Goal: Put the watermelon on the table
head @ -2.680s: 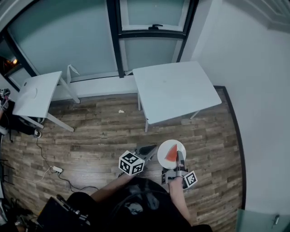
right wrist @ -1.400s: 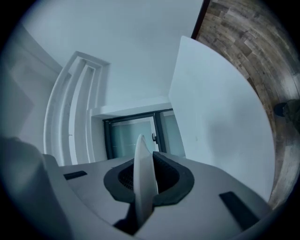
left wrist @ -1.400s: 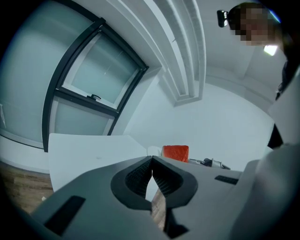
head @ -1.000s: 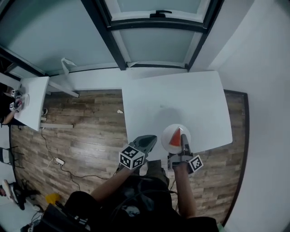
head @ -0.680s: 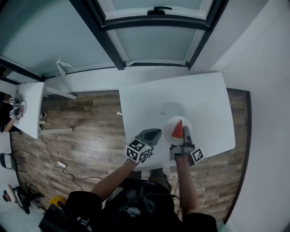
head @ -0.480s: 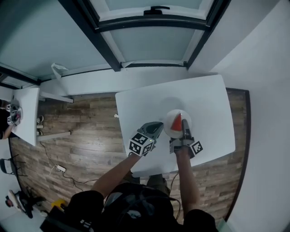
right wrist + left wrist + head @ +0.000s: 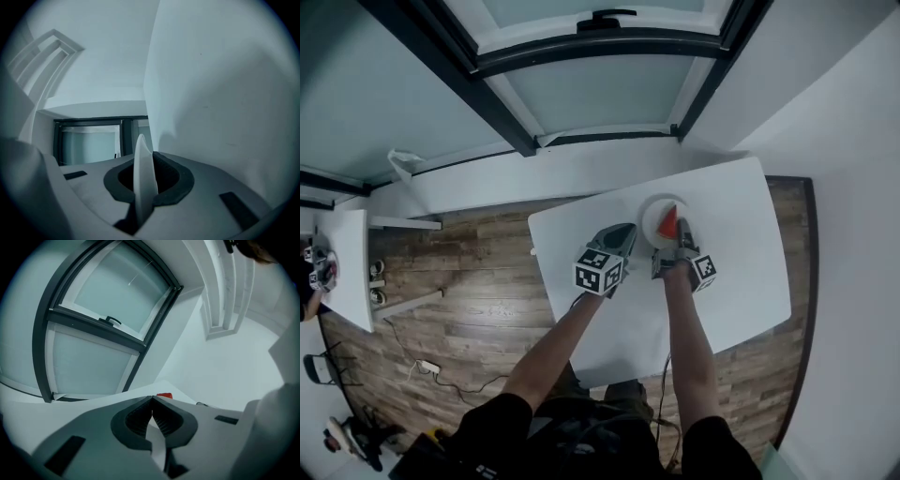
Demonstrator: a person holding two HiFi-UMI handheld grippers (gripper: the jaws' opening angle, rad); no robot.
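Note:
A red watermelon slice (image 7: 669,223) lies on a small white plate (image 7: 655,217) held over the far part of the white table (image 7: 722,272). My right gripper (image 7: 682,226) is shut on the plate's near rim; in the right gripper view the rim (image 7: 143,180) stands edge-on between the jaws. My left gripper (image 7: 625,230) hovers just left of the plate, shut with nothing in it. In the left gripper view its tips (image 7: 152,397) meet, and a bit of the red slice (image 7: 164,395) shows beyond them.
A window with a dark frame (image 7: 591,42) runs behind the table, above a white sill. A white wall (image 7: 853,187) closes the right side. Wood floor (image 7: 459,309) lies to the left, with a second white table (image 7: 342,272) and a cable (image 7: 427,367).
Both grippers have travelled forward from the table's near edge to its far part, carrying the plate and slice along. The jaws have stayed as they were.

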